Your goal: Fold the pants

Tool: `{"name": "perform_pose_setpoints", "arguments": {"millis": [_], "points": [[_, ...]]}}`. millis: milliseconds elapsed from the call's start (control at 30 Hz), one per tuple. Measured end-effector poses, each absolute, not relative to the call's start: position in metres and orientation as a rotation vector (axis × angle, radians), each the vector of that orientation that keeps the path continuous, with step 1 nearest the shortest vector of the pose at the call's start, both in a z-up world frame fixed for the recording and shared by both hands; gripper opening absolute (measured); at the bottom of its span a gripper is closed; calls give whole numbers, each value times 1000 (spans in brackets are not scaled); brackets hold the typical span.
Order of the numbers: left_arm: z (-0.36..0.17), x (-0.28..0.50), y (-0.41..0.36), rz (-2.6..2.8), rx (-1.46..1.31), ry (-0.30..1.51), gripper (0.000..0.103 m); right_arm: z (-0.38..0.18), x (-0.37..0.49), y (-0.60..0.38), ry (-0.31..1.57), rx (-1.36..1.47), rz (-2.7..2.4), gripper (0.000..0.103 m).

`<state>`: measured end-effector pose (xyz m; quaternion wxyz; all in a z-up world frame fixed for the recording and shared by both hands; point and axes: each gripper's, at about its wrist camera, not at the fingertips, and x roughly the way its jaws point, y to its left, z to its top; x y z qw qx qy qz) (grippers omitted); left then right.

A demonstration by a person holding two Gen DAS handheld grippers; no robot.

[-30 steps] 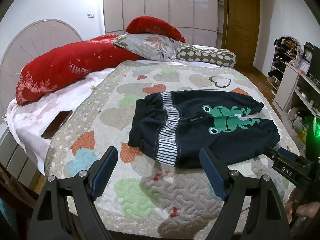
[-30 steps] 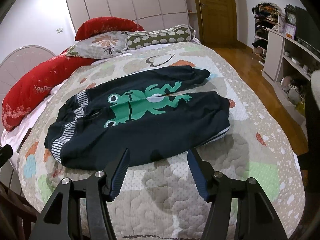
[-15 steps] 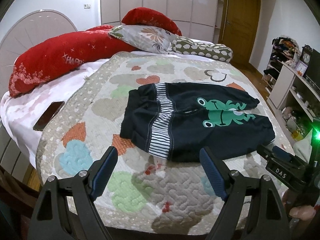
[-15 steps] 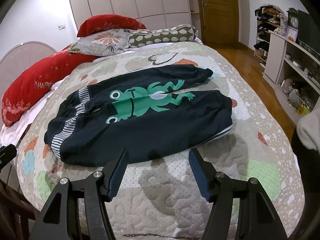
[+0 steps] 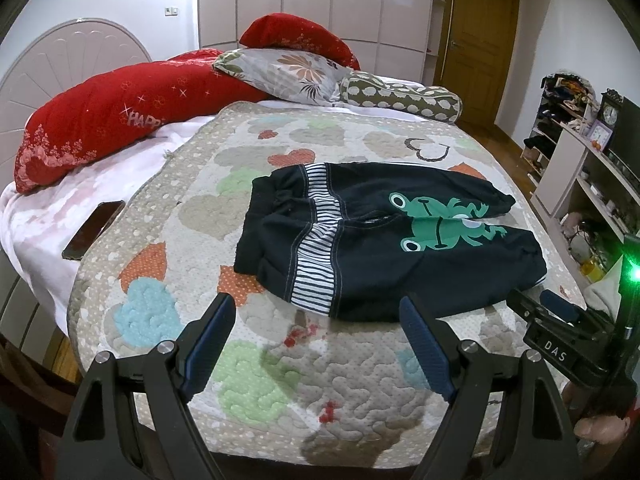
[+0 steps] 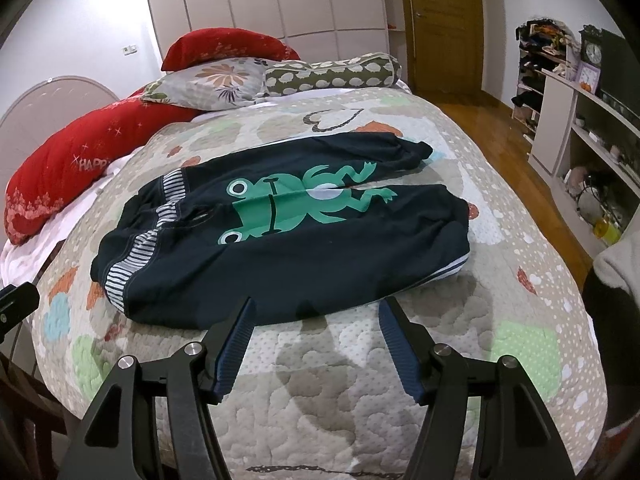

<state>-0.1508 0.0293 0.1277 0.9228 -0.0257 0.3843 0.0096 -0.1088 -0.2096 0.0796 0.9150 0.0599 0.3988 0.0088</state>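
Dark navy pants [image 5: 384, 248] with a green frog print and a striped waistband lie flat on the quilted bedspread [image 5: 280, 368], waistband to the left, legs to the right. My left gripper [image 5: 316, 304] hovers open over the quilt just short of the waistband's near edge, nothing between its fingers. In the right wrist view the pants [image 6: 280, 240] spread across the middle. My right gripper [image 6: 316, 306] stands open just before their near edge, its jaws holding nothing. The right gripper's body shows at the left view's right edge.
Red, floral and spotted pillows [image 5: 280, 68] are piled at the head of the bed. A phone [image 5: 94, 230] lies on the white sheet at left. Shelves [image 6: 580, 148] with clutter line the right wall beyond a strip of wooden floor. A wooden door [image 6: 444, 28] stands behind.
Both views shifted slightly, so the pants sit a little lower and further back in frame. The right jaws widened a touch. The pants have not been touched.
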Motion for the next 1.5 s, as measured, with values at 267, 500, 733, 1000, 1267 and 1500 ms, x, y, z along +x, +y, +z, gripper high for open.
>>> {"name": "perform_pose_setpoints", "arguments": {"millis": [267, 500, 733, 1000, 1267, 1500], "points": [[129, -152, 26, 17, -47, 776, 83, 79, -110, -207, 817, 111, 22, 69], [128, -152, 25, 16, -49, 778, 83, 78, -110, -206, 817, 108, 23, 70], [128, -152, 25, 17, -49, 780, 83, 78, -110, -205, 818, 107, 23, 70], [115, -144, 26, 12, -36, 811, 83, 66, -110, -208, 835, 106, 26, 70], [119, -96, 45, -25, -63, 834, 83, 85, -73, -232, 819, 69, 59, 70], [120, -5, 40, -124, -7, 877, 83, 109, 1, -256, 808, -73, 118, 71]]}}
